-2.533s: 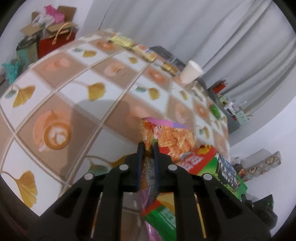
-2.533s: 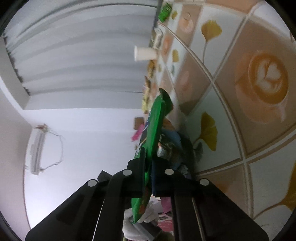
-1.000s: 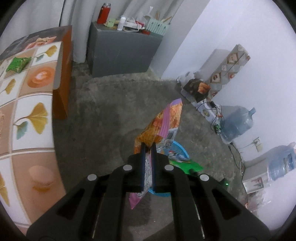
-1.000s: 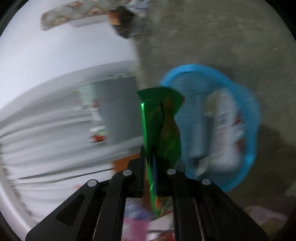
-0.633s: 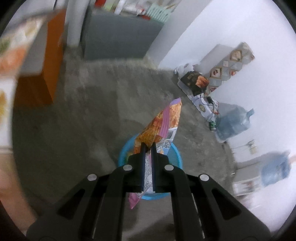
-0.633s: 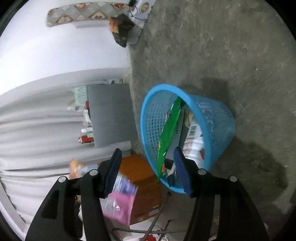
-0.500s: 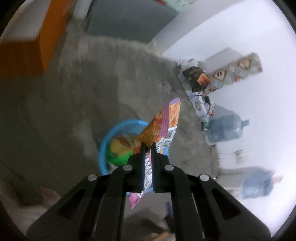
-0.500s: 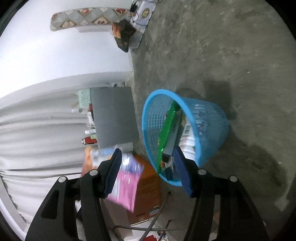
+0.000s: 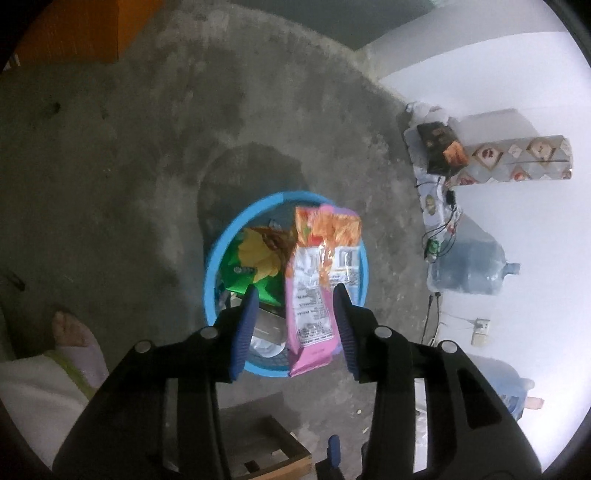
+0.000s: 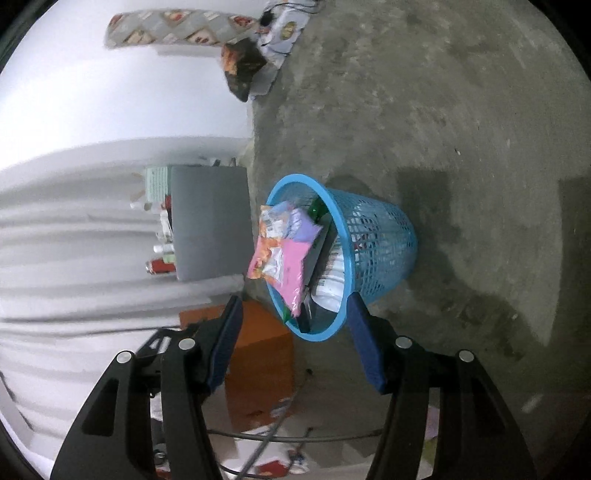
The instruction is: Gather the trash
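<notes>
A blue mesh waste basket [image 9: 214, 266] stands on the concrete floor and also shows in the right wrist view [image 10: 376, 243]. My left gripper [image 9: 295, 317] is open straight above it. A pink and orange snack bag [image 9: 317, 280] hangs loose between its spread fingers, over the basket mouth. In the right wrist view the same bag [image 10: 284, 254] sits at the basket's rim. A green snack bag [image 9: 251, 269] lies inside with other wrappers. My right gripper [image 10: 295, 332] is open and empty, a little away from the basket.
An orange table side [image 9: 74, 33] is at the upper left. A grey cabinet [image 10: 210, 221] stands by the curtain. Water jugs [image 9: 469, 266] and cables [image 9: 439, 236] line the white wall. A wooden frame [image 9: 273, 454] and the person's foot [image 9: 74, 339] are close below.
My left gripper has swung over the basket and opened, letting go of the pink and orange bag. My right gripper opened earlier and dropped the green bag into the basket.
</notes>
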A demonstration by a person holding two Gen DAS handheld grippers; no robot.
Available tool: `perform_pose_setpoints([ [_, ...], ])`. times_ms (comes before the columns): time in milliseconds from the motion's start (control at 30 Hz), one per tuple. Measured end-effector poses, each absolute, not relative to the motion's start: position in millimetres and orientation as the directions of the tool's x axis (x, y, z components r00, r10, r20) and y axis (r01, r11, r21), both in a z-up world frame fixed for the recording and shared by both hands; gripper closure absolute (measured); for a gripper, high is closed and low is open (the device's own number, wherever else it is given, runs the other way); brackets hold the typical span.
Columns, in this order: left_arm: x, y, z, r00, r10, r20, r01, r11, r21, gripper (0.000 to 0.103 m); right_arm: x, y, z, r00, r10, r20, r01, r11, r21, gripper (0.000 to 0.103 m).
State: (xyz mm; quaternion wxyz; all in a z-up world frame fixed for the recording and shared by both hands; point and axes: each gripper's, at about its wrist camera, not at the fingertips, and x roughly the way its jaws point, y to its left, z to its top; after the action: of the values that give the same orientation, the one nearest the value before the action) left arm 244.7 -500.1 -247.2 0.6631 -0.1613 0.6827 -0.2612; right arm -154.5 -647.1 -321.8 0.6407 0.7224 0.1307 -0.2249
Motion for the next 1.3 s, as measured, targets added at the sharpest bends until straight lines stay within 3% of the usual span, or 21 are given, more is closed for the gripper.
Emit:
perform_pose_setpoints([
  [267, 226, -463, -139, 0.025, -0.614, -0.789, 0.375, 0.738, -0.562, 0.058, -125, -625, -241, 0.83, -0.111, -0.546, 0.557, 0.184, 0.81, 0.046],
  [367, 196, -439, -83, 0.087, -0.642, -0.761, 0.541, 0.672, -0.505, 0.049, -116, -606, -199, 0.814, -0.138, -0.564, 0.573, 0.345, 0.743, 0.046],
  [467, 162, -405, -30, 0.192, -0.676, -0.711, 0.672, 0.618, -0.407, 0.033, -111, -579, -152, 0.815, -0.178, -0.552, 0.557, 0.503, 0.661, 0.046],
  [533, 144, -378, -2, 0.257, -0.694, -0.673, 0.71, 0.608, -0.356, 0.019, -110, -554, -118, 0.823, -0.214, -0.526, 0.536, 0.6, 0.594, 0.039],
  [567, 134, -362, 12, 0.283, -0.704, -0.651, 0.72, 0.605, -0.341, 0.018, -110, -545, -106, 0.828, -0.227, -0.513, 0.526, 0.63, 0.572, 0.037],
  [633, 122, -337, 31, 0.338, -0.69, -0.64, 0.705, 0.636, -0.314, 0.01, -109, -516, -73, 0.85, -0.257, -0.461, 0.489, 0.711, 0.506, 0.026],
  [800, 91, -266, 67, 0.476, -0.64, -0.603, 0.63, 0.727, -0.274, 0.009, -108, -460, -9, 0.885, -0.307, -0.35, 0.435, 0.812, 0.389, 0.007],
  [1000, 61, -201, 82, 0.624, -0.518, -0.585, 0.565, 0.816, -0.12, 0.009, -106, -400, 40, 0.911, -0.317, -0.264, 0.385, 0.884, 0.267, 0.006],
  [1200, 48, -146, 68, 0.705, -0.405, -0.583, 0.437, 0.895, -0.093, 0.009, -91, -363, 50, 0.9, -0.275, -0.339, 0.358, 0.909, 0.212, 0.006],
  [1300, 39, -136, 51, 0.734, -0.338, -0.589, 0.383, 0.922, -0.052, 0.009, -84, -347, 41, 0.843, -0.322, -0.431, 0.411, 0.902, 0.131, 0.006],
])
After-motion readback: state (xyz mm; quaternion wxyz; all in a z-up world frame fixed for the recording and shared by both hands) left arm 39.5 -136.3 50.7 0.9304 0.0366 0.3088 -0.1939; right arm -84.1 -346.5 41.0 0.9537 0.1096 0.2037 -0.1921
